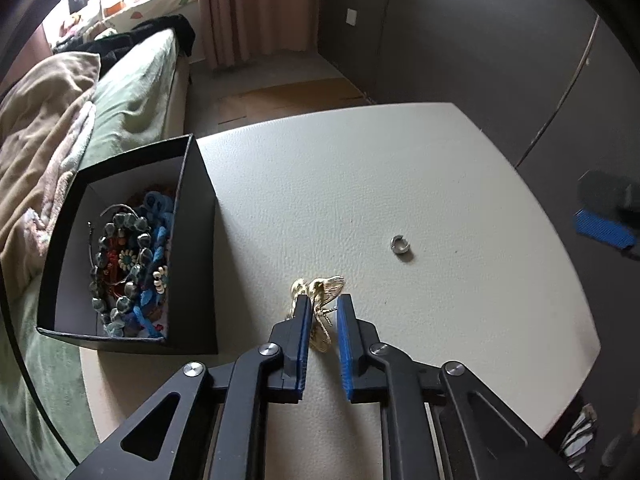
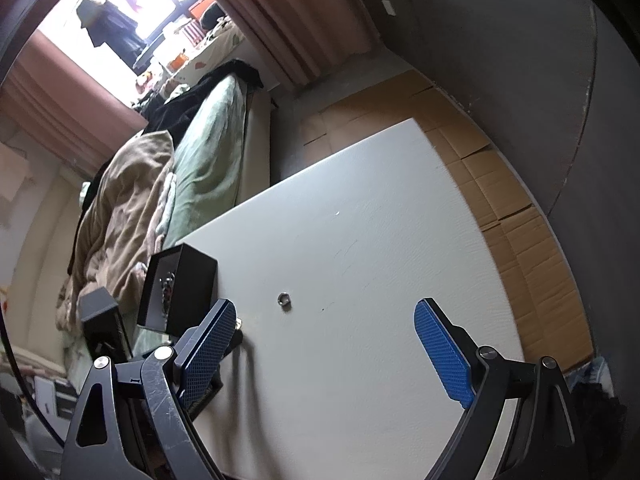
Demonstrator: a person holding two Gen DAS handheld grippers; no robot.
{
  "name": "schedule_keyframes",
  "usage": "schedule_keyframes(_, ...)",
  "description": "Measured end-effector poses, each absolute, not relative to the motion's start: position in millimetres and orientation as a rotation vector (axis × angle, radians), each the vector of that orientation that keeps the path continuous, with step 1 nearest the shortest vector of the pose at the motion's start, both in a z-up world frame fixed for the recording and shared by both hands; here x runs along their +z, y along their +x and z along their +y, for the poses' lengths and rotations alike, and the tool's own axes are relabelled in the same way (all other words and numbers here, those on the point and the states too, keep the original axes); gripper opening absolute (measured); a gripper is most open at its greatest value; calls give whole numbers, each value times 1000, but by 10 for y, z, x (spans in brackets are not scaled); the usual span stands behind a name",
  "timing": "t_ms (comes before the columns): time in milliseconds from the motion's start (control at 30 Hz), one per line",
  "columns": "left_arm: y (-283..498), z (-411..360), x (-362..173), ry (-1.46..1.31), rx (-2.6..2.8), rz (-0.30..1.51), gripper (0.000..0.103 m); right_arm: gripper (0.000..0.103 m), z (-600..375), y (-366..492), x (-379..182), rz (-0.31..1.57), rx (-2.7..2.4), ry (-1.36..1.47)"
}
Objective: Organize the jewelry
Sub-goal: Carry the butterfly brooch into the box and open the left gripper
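The left claw [image 1: 324, 312] stands narrow around the gold brooch [image 1: 320, 304], pads not visibly touching it. Left of it, only this view shows beads in the black box [image 1: 192, 240]. Ahead-right lies the silver ring [image 1: 397, 245]. The right claw [image 2: 324, 320] gapes wide, empty.

A white table [image 1: 400, 168] with a matt, pebbled, leather-like surface. On it lies a shiny gold metal piece [image 1: 320, 304] with ribbed texture; to its right, a small polished silver ring [image 1: 397, 245]. To its left, a matt black cardboard box [image 1: 192, 216] holds glossy beads [image 1: 128, 256]. Gripper pads [image 1: 345, 344] are ridged blue rubber.
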State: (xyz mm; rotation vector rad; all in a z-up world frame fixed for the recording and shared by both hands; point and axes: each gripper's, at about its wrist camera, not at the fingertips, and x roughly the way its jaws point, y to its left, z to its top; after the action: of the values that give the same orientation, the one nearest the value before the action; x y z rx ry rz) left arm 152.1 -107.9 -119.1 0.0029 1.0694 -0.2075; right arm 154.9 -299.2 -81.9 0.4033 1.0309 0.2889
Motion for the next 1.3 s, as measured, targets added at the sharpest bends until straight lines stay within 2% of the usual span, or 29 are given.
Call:
schedule_keyframes(233,1519,-973,-977,-79,-241,1031,13,89,-2782,1636,-890,1045,315,358)
schedule_keyframes(433,1539,-763,-772,-148,-230,976,13,72,-2564,1736,-984,1070,334,311)
schedule_keyframes(500,1553,-671,-720,-176,-222,963,13,64,-2489,1767,-1032,1083,335,291)
schedule_keyframes(633,1548,-474,-608,-223,-205,930,13,57,-2329,1800,-1103,1097,336,226)
schedule_keyframes(700,1541,-377,-557,-248,-201,917,13,49,-2253,1824,-1142,1105,338,197)
schedule_keyframes(933,1549,-86,-464,-319,-187,892,13,45,-1980,1823,-1255,1102,314,41)
schedule_keyframes(1000,1548,-5,-445,-334,-180,888,13,40,-1903,1817,-1291,1101,320,8)
schedule_keyframes(1233,1492,261,-428,-384,-146,885,13,31,-1728,1815,-1387,1086,286,-107)
schedule_keyframes(1300,1483,318,-435,-394,-142,888,13,21,-1689,1813,-1385,1073,274,-140)
